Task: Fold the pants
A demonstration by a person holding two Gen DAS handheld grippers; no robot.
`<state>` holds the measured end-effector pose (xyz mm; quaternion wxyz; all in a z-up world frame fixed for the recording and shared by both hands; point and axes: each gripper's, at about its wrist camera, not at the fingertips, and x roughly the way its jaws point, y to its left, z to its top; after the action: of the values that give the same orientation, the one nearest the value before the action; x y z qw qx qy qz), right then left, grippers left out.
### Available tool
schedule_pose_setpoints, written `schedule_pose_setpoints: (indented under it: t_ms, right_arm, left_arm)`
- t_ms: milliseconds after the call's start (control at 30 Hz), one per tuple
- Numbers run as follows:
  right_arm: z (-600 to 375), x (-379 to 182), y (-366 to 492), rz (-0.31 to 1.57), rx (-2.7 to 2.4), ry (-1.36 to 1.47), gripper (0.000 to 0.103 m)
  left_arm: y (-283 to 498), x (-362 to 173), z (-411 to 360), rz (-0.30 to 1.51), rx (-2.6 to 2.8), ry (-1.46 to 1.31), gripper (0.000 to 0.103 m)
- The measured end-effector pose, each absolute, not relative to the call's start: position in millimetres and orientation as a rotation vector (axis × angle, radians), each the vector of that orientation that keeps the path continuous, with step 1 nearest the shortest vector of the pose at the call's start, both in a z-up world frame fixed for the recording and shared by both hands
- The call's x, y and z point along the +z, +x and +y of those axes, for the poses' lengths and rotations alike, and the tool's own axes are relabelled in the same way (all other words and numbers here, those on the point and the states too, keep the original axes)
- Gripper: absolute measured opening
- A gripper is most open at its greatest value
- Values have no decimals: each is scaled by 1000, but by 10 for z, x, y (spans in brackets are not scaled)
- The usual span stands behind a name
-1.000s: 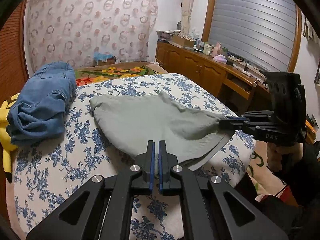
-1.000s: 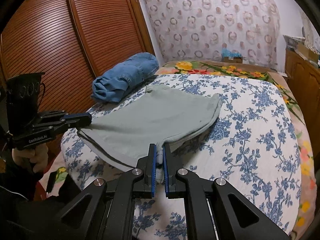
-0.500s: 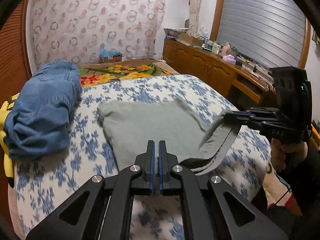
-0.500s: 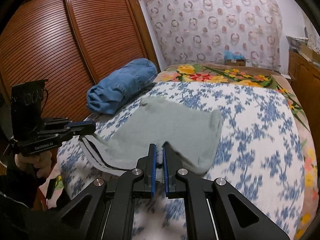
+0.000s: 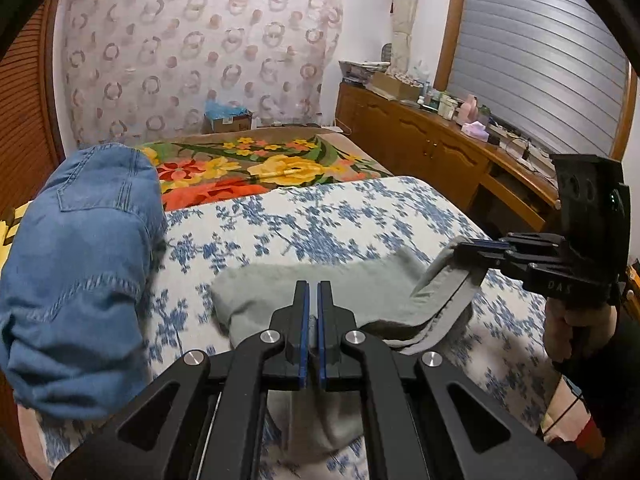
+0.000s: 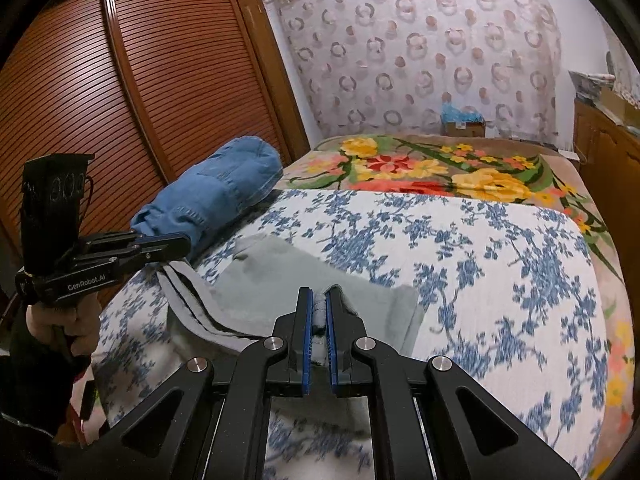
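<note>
The grey-green pants (image 5: 320, 288) lie on the blue-flowered bedspread (image 5: 320, 220), their near end lifted off the bed. My left gripper (image 5: 312, 292) is shut on one near corner of the pants; cloth hangs below it. My right gripper (image 6: 318, 300) is shut on the other near corner. Each gripper shows in the other's view: the right gripper (image 5: 460, 246) at the right, the left gripper (image 6: 184, 242) at the left, with the pants edge (image 6: 192, 300) sagging between them. The far part of the pants (image 6: 280, 276) rests on the bed.
Folded blue jeans (image 5: 80, 260) lie on the bed's left side, also in the right wrist view (image 6: 216, 188). A flowered blanket (image 5: 256, 168) covers the far bed. A wooden sideboard (image 5: 440, 152) stands at the right, a slatted wardrobe (image 6: 120, 100) at the left.
Both grippers have lifted the near end of the pants and pulled it toward me. Less of the pants lies on the bed; the cloth has slid toward the near edge.
</note>
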<state>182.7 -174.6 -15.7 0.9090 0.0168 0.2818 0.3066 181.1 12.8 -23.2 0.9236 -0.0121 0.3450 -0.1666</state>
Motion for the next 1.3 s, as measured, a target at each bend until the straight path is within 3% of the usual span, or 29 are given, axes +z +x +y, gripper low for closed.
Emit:
schedule_pose_setpoints:
  t_ms: [600, 700, 767, 867, 1133, 1300]
  right_arm:
    - [-1552, -409, 2409, 669, 581, 41, 6]
    - [-1552, -404, 2417, 668, 573, 34, 9]
    - [-1565, -385, 2390, 658, 555, 20, 11]
    - [-1594, -360, 2350, 647, 537, 9, 17]
    - [-1731, -389, 2234, 672, 542, 3, 36]
    - [-1648, -473, 2260, 717, 558, -56, 37]
  left_arm:
    - [2244, -470, 211, 769, -283, -40, 4]
    - [2230, -473, 209, 765, -276, -30, 15]
    - [2202, -464, 213, 754, -268, -27, 38]
    - [2183, -459, 229, 743, -291, -48, 53]
    - [2112, -603, 195, 792, -299, -22, 55]
    - [2225, -794, 220, 859, -267, -13, 55]
